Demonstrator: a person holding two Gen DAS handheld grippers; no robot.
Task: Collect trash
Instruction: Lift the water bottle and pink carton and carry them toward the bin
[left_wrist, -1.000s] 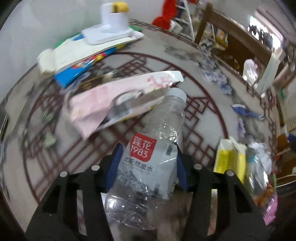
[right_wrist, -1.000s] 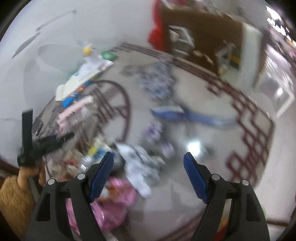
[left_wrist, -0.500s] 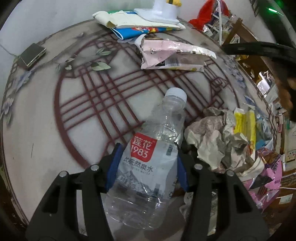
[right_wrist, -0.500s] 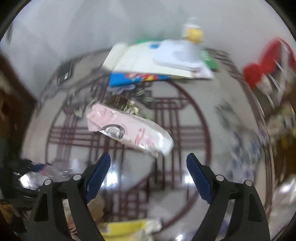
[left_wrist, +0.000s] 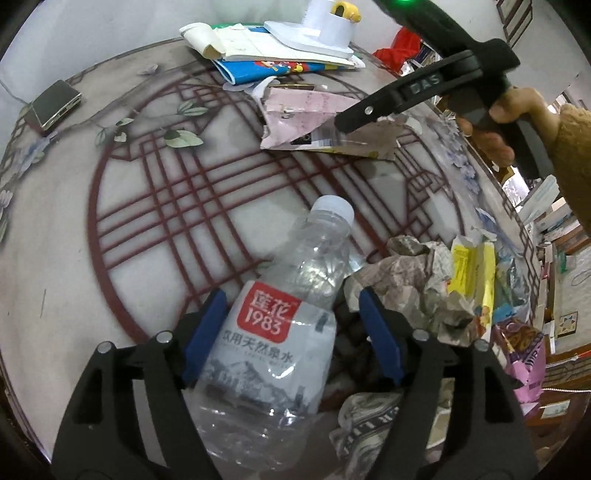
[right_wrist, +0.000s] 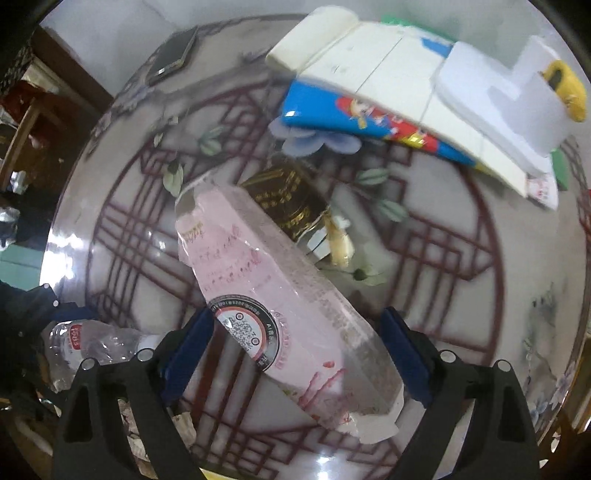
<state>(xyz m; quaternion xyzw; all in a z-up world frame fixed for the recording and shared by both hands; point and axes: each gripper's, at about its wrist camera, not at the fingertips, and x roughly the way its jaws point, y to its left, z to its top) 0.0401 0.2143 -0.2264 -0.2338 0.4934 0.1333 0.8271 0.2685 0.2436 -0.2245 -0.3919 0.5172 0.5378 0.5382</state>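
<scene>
opening left gripper (left_wrist: 291, 332) just released bottle (left_wrist: 280, 339), earlier clamped.

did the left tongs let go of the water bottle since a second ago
Yes. The left tongs have just been opening; a gap now shows beside the water bottle, which lies between them by the crumpled paper on the table.

"1983" (perhaps "莲花") on bottle (left_wrist: 273, 332)

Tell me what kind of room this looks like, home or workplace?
Most likely a lived-in home, perhaps a dining or living room. A round table with a red lattice and flower pattern carries everyday clutter: a plastic water bottle, a pink wrapper, stacked books, and wooden furniture stands beside it.
</scene>
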